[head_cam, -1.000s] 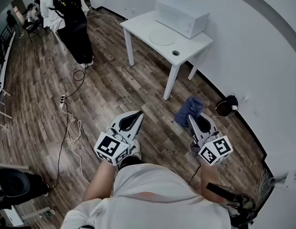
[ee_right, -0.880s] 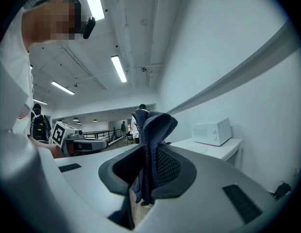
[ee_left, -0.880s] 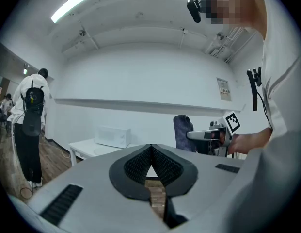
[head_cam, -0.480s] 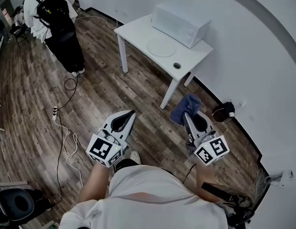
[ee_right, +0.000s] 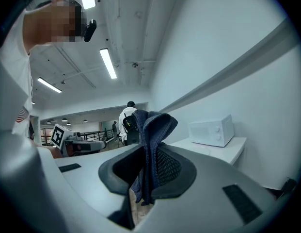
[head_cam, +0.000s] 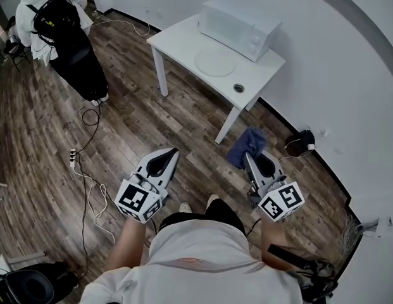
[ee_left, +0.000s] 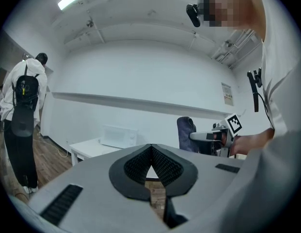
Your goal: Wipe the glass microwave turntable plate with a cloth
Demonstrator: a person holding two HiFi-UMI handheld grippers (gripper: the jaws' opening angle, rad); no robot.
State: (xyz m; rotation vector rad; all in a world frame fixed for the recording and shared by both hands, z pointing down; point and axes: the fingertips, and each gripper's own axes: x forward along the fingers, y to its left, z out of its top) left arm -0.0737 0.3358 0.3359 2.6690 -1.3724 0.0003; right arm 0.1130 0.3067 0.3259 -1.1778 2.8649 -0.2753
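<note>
A round glass turntable plate (head_cam: 214,61) lies on a white table (head_cam: 177,40) ahead, in front of a white microwave (head_cam: 239,23). My right gripper (head_cam: 252,155) is held over the floor, well short of the table, shut on a blue cloth (head_cam: 248,144) that sticks up between its jaws (ee_right: 151,135). My left gripper (head_cam: 172,154) hangs at the same height to the left, shut with nothing in it (ee_left: 150,154). The microwave (ee_right: 212,130) and the table (ee_left: 89,148) also show in the gripper views.
A small round metal piece (head_cam: 238,88) lies on the table near its right edge. Cables (head_cam: 88,170) trail over the wood floor at left. A person with a black backpack (head_cam: 57,24) stands far left. A black object (head_cam: 300,142) sits by the wall at right.
The view has shifted a little toward the table. Both grippers keep their hold and their place in front of me.
</note>
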